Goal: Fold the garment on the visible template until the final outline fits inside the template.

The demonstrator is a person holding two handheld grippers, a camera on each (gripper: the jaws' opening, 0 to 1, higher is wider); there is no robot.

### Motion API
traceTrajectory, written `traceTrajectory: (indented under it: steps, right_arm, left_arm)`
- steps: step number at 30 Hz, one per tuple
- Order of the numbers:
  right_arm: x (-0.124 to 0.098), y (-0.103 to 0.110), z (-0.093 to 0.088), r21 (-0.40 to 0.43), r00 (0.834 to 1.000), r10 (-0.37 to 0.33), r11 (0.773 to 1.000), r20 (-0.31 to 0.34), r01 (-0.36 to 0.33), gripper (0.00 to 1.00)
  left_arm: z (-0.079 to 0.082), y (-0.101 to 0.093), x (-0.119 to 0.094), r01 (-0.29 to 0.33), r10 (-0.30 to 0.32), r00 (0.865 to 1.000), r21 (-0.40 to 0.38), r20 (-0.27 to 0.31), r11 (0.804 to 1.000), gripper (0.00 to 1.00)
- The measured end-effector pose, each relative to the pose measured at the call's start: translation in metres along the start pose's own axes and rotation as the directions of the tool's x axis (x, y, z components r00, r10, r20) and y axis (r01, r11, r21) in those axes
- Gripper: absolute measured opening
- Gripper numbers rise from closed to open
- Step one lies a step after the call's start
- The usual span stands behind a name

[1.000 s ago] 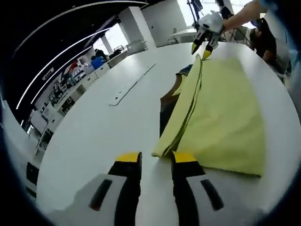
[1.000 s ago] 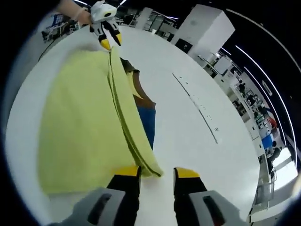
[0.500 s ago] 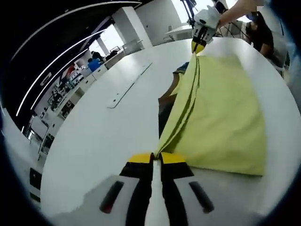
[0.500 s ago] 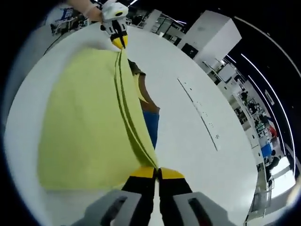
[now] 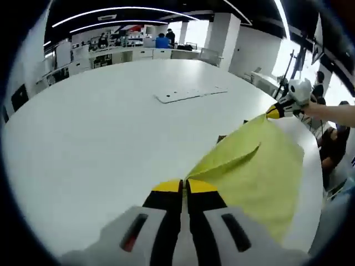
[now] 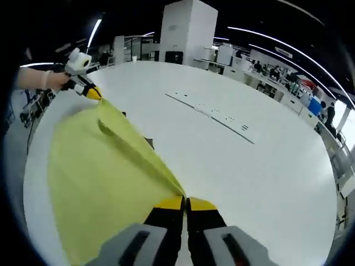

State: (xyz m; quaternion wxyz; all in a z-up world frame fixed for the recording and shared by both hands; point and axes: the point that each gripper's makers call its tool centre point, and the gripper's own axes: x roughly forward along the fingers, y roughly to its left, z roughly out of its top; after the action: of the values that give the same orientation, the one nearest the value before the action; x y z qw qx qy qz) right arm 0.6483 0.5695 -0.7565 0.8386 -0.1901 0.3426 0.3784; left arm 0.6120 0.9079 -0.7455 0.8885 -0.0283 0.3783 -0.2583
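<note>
Looking along the left gripper view: left gripper [image 5: 183,187] has its jaws pinched together on a corner of the yellow garment [image 5: 252,174], yellow tips touching with cloth between them. The garment runs up and to the right from that grip as a taut folded edge, its far corner clamped by the right gripper [image 5: 275,111], held in a person's hand [image 5: 310,108]. Most of the cloth hangs or lies to the right of that edge over the white table [image 5: 94,122]. A dark patch [image 5: 222,138] peeks out at the cloth's edge; cannot tell what it is. A flat white strip [image 5: 191,94] lies on the table well apart from the garment. No containers in sight.

Right gripper view: right gripper jaws closed on the near corner of the garment, tips together. The folded edge stretches up-left to the left gripper, also clamped on cloth, with a gloved hand behind it. The yellow sheet spreads left of the edge over the table.
</note>
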Motion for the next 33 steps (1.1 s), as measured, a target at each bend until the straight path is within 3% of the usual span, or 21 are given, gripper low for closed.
traceTrajectory:
  steps: [3, 5, 11, 15, 17, 20, 22, 26, 28, 33]
  right_arm:
    - [0.004, -0.003, -0.001, 0.018, 1.000, -0.001, 1.000, -0.017, 0.001, 0.00]
    - [0.005, -0.003, -0.002, 0.029, 1.000, 0.003, 1.000, -0.026, -0.002, 0.00]
    - [0.005, -0.005, -0.002, 0.055, 0.999, 0.000, 0.998, -0.036, 0.002, 0.00]
    - [0.005, -0.003, -0.002, 0.065, 0.999, 0.006, 0.998, -0.031, -0.004, 0.00]
    - [0.004, -0.001, -0.001, 0.068, 1.000, 0.012, 0.998, -0.024, -0.011, 0.01]
    - [0.002, 0.000, 0.002, 0.064, 1.000, 0.016, 0.998, 0.010, -0.016, 0.20]
    - [0.002, 0.003, 0.001, 0.094, 0.999, 0.034, 0.995, 0.016, -0.035, 0.33]
    - [-0.001, 0.010, -0.002, 0.100, 0.998, 0.054, 0.993, 0.030, -0.057, 0.46]
    - [-0.003, 0.015, -0.003, 0.102, 0.997, 0.072, 0.992, 0.041, -0.076, 0.53]
    - [-0.010, 0.021, 0.000, 0.124, 0.991, 0.091, 0.987, 0.095, -0.102, 0.74]
  left_arm:
    - [-0.002, 0.003, 0.002, 0.009, -0.010, 1.000, -0.126, -0.008, 0.992, 0.00]
    - [-0.004, 0.007, 0.002, -0.004, 0.002, 1.000, -0.154, -0.013, 0.988, 0.00]
    - [-0.006, 0.006, 0.004, -0.028, 0.025, 0.999, -0.129, -0.029, 0.991, 0.00]
    - [-0.007, 0.002, 0.005, -0.030, 0.028, 0.999, -0.065, -0.035, 0.997, 0.00]
    - [-0.001, 0.000, 0.004, -0.016, 0.016, 1.000, -0.006, 0.007, 1.000, 0.00]
    - [0.004, -0.002, 0.000, -0.009, 0.009, 0.999, 0.002, 0.037, 1.000, 0.01]
    - [0.003, -0.005, -0.002, 0.012, -0.012, 0.999, 0.012, 0.034, 1.000, 0.06]
    - [0.003, -0.016, -0.008, 0.068, -0.069, 0.997, 0.024, 0.045, 0.997, 0.29]
    - [0.003, -0.023, -0.012, 0.098, -0.103, 0.993, 0.086, 0.055, 0.992, 0.39]
    - [-0.001, -0.037, -0.020, 0.171, -0.177, 0.983, 0.096, 0.047, 0.980, 0.66]
